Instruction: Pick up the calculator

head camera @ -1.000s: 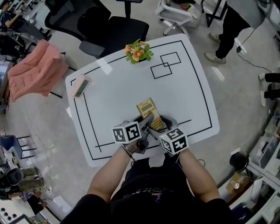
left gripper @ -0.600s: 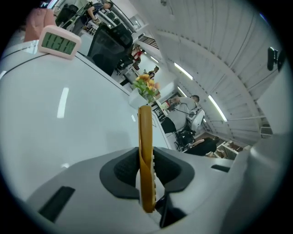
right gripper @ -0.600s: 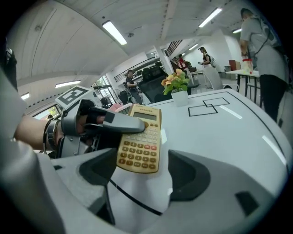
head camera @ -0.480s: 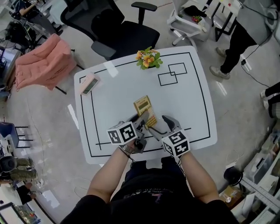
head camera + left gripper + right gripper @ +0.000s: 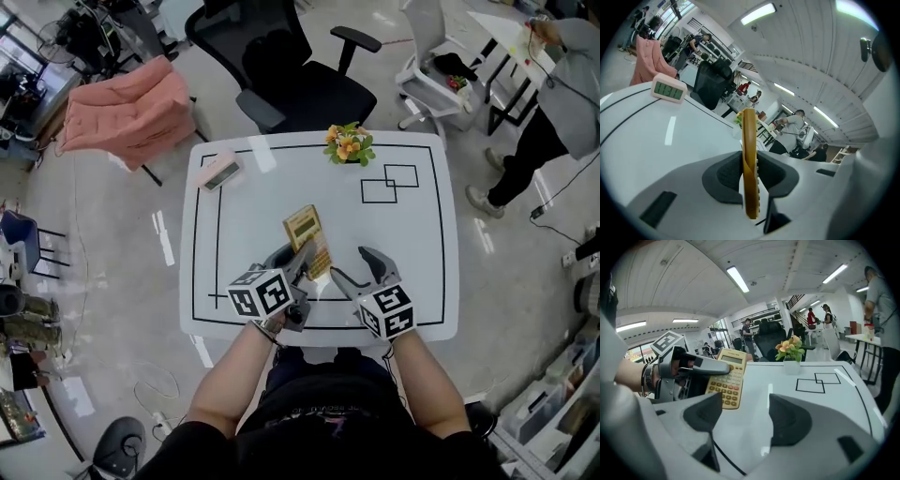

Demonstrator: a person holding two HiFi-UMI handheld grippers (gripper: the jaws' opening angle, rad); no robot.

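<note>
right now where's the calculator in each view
Head view: centre, calculator gripped at its near end by the left tool.
Left gripper view: dead centre, edge-on between the jaws.
Right gripper view: left of centre, keys facing the camera.
Shared landmark: flowers, beyond the calculator in every view.

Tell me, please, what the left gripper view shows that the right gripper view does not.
Only the left gripper view: the pink clock, the pink cloth, and the calculator edge-on between the jaws of the left gripper, which have just closed on it. Only the right gripper view: the calculator's keys and display, and the square outlines. Both: the white table and the flowers.
</note>
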